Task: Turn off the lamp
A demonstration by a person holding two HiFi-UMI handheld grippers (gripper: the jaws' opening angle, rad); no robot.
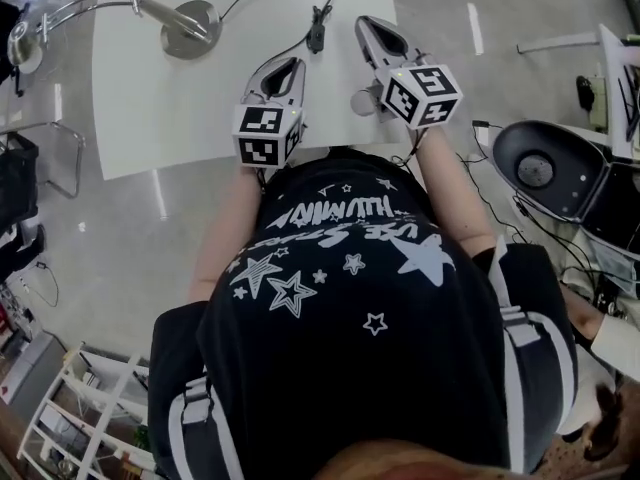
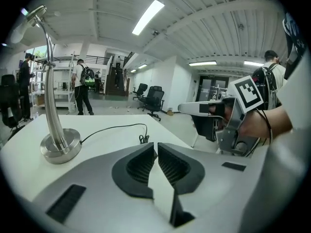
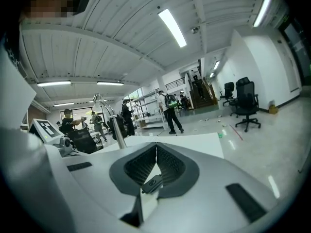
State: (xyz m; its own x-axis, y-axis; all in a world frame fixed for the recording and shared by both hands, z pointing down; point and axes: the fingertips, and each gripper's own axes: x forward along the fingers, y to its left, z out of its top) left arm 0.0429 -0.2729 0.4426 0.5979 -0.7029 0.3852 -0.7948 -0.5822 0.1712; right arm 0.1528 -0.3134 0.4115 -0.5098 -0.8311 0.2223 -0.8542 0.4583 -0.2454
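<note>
A silver desk lamp stands on the white table (image 1: 140,118), its round base (image 1: 190,28) at the far left and its curved neck bending left to the head (image 1: 22,46). A black cord runs from the base to an inline switch (image 1: 318,36). My left gripper (image 1: 290,64) is shut and empty, a little nearer than the switch. My right gripper (image 1: 366,22), also shut, hovers just right of the switch. In the left gripper view the base (image 2: 60,144) and the switch (image 2: 144,139) lie ahead of the left gripper (image 2: 156,144). In the right gripper view the switch (image 3: 151,182) shows on the table through the gap behind the right gripper's (image 3: 156,144) meeting tips.
The table's near edge runs just in front of the person's body. A dark round chair seat (image 1: 545,168) and cables lie on the floor at the right. A black chair (image 1: 15,183) stands at the left and white shelving (image 1: 70,418) at the lower left.
</note>
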